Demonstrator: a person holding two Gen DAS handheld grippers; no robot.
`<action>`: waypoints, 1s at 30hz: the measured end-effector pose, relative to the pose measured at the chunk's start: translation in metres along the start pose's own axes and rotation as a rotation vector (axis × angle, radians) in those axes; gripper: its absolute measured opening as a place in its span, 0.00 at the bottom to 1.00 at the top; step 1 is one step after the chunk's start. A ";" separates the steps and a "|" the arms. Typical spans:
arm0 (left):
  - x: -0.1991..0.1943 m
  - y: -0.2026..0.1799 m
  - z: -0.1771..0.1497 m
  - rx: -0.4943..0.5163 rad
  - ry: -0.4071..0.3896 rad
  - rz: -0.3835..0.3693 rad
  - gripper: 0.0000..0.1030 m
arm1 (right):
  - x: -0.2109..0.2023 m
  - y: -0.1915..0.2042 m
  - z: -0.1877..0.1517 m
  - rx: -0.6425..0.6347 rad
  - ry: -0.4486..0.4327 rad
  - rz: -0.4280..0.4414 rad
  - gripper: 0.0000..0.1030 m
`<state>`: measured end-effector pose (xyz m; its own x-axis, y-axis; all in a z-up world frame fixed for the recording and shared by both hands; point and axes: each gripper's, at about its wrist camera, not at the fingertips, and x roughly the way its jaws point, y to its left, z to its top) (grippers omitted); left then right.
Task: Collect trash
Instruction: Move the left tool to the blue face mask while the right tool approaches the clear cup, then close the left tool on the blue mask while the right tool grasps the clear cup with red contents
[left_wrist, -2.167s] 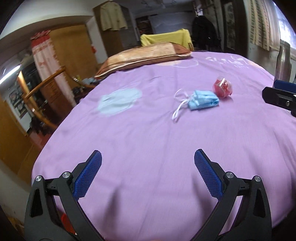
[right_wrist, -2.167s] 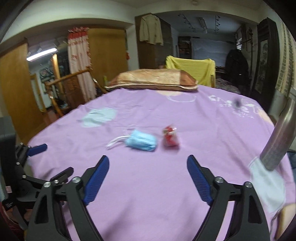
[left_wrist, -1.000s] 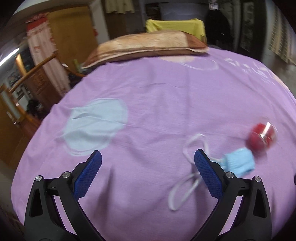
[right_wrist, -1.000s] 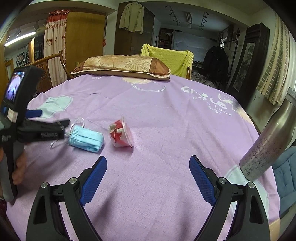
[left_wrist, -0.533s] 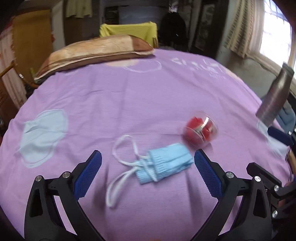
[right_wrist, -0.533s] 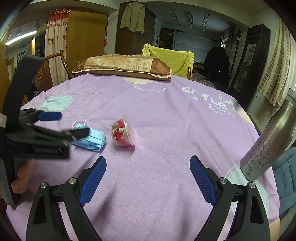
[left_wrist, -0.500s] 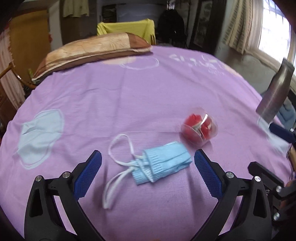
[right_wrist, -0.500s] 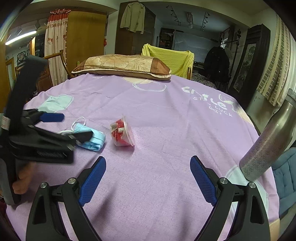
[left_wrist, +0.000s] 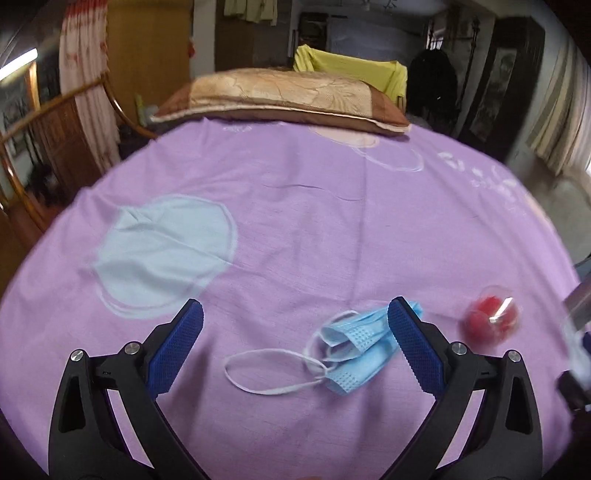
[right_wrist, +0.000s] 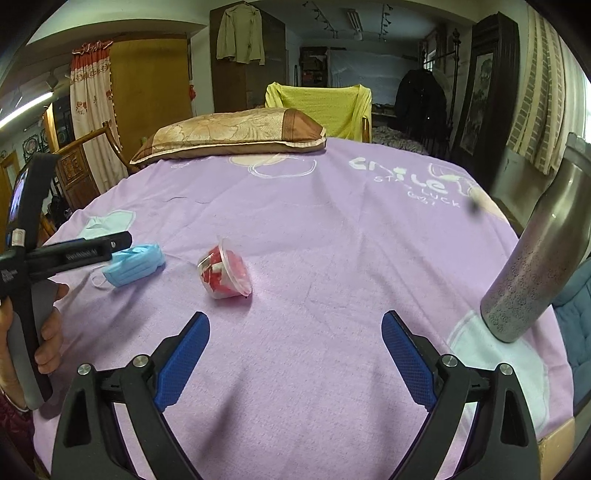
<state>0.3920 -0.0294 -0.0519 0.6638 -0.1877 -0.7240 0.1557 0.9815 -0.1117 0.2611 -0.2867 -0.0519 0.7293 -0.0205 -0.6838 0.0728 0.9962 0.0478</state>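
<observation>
Blue face mask (left_wrist: 356, 349) lies crumpled on the purple sheet (left_wrist: 295, 229), its white ear loops (left_wrist: 266, 373) trailing toward the middle of the left gripper (left_wrist: 295, 347), whose jaws are spread wide; the mask's body sits just inside the right-hand finger. Beside the mask lies a clear cup of red scraps (right_wrist: 225, 273). The right gripper (right_wrist: 295, 358) hovers nearer, jaws spread, empty.

Two low wrist views, shared face mask (left_wrist: 364, 345)

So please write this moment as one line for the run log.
left gripper: open, over face mask | right gripper: open, idle | plastic cup: on purple sheet, untouched
</observation>
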 end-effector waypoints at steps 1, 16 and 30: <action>0.002 -0.001 0.000 -0.006 0.016 -0.047 0.94 | 0.001 0.000 0.000 0.001 0.003 0.003 0.90; 0.040 -0.056 -0.017 0.282 0.097 0.119 0.94 | 0.009 -0.007 -0.001 0.056 0.042 0.040 0.90; 0.044 -0.011 -0.010 0.059 0.138 0.137 0.95 | 0.034 -0.004 -0.008 0.071 0.123 0.131 0.90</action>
<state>0.4118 -0.0477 -0.0897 0.5755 -0.0414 -0.8168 0.1160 0.9927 0.0315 0.2801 -0.2908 -0.0814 0.6475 0.1239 -0.7519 0.0335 0.9811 0.1905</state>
